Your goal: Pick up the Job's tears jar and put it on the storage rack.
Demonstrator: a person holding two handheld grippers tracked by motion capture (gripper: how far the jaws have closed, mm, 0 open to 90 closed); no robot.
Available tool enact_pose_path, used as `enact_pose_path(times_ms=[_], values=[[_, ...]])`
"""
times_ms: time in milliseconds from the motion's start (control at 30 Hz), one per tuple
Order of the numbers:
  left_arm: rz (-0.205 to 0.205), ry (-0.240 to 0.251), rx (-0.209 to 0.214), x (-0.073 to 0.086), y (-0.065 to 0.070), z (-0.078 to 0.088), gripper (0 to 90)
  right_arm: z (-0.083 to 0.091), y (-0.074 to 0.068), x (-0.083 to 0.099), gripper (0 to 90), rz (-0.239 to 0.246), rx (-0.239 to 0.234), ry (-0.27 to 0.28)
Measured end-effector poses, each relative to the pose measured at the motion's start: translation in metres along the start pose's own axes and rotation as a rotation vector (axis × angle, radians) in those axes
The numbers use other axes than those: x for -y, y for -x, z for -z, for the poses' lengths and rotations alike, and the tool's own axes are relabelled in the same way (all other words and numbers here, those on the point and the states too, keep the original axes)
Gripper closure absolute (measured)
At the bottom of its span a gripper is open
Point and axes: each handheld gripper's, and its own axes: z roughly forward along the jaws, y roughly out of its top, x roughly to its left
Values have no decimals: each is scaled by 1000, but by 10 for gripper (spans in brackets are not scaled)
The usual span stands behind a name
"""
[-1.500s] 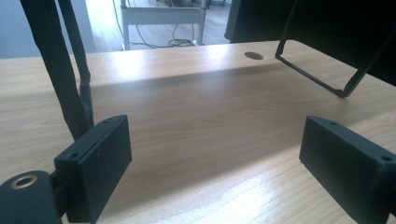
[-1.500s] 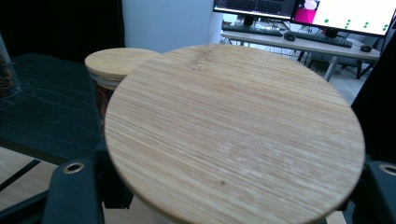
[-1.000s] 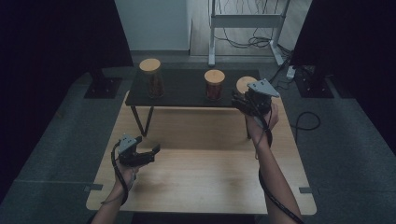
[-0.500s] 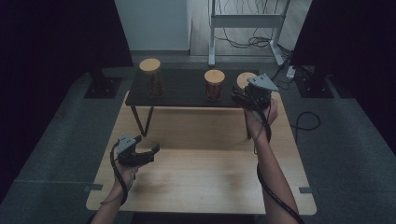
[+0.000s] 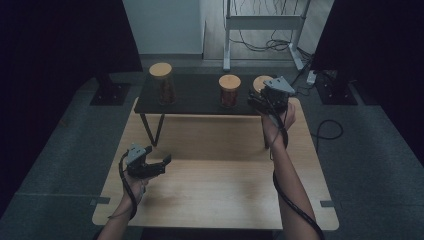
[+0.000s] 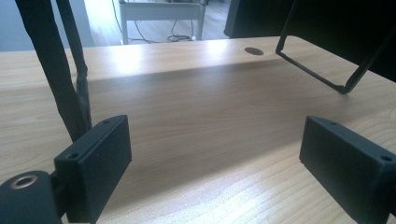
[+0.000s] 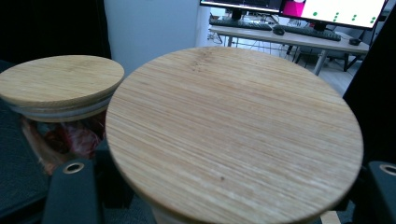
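Jaws around wood-lidded jar (image 7: 233,135)

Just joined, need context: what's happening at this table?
A person works with tongs in each hand. The right tongs are shut on the rightmost jar, gripping it below its wooden lid, on the low black shelf. Two more lidded jars, the middle jar and the left jar, stand on the same shelf. The left tongs hang open and empty over the wooden table.
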Motion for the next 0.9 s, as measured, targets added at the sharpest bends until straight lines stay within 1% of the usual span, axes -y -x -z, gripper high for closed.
enact_pose_path(times_ms=[567, 767, 900], values=[[-3, 0, 0, 0, 0, 1, 86, -14, -3, -3, 252, -1, 21, 4], [-4, 2, 0, 0, 0, 1, 86, -19, -4, -2, 252, -4, 23, -2], [-4, -2, 0, 0, 0, 0, 86, -23, -4, 0, 252, -9, 33, -3]])
